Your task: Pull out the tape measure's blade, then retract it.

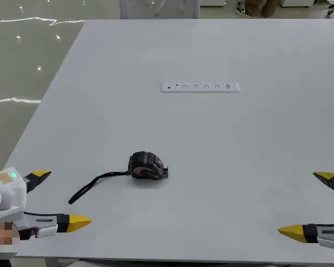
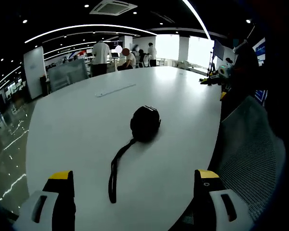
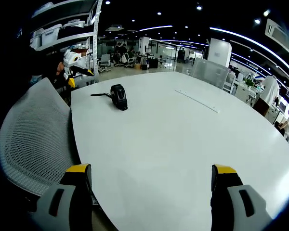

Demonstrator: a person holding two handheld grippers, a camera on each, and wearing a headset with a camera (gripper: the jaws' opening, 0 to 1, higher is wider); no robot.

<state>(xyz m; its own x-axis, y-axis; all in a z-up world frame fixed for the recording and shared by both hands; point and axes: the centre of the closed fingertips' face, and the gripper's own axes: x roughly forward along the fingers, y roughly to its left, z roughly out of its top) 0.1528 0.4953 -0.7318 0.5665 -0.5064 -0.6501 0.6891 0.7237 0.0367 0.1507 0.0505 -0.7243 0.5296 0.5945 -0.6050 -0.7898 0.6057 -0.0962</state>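
Head view looks down on a white table [image 1: 250,150] with a white power strip [image 1: 200,87] lying flat on it. The tape measure [image 1: 147,166], a dark round case, rests on the tabletop on the person's side of the power strip and somewhat to its left, well apart from it. Its black wrist strap [image 1: 94,184] trails loose from the case, running farther left and farther from the power strip.

The left gripper [image 1: 65,197] hangs at the table's near edge, far to the left of the power strip and nearer the person than the tape measure. Its yellow-tipped jaws are spread wide and grasp nothing. The right gripper [image 1: 299,202] hangs at the same near edge, to the right of the power strip. It too is released, with its jaws wide apart and nothing between them. Neither gripper touches the tape measure.

From the left gripper view, the case sits ahead between the two jaws, with the strap curling back toward the camera and the power strip beyond it. A mesh chair back [image 2: 250,149] stands off the table's edge, on the near side of the power strip. In the right gripper view, the tape measure lies well to the left of the power strip.
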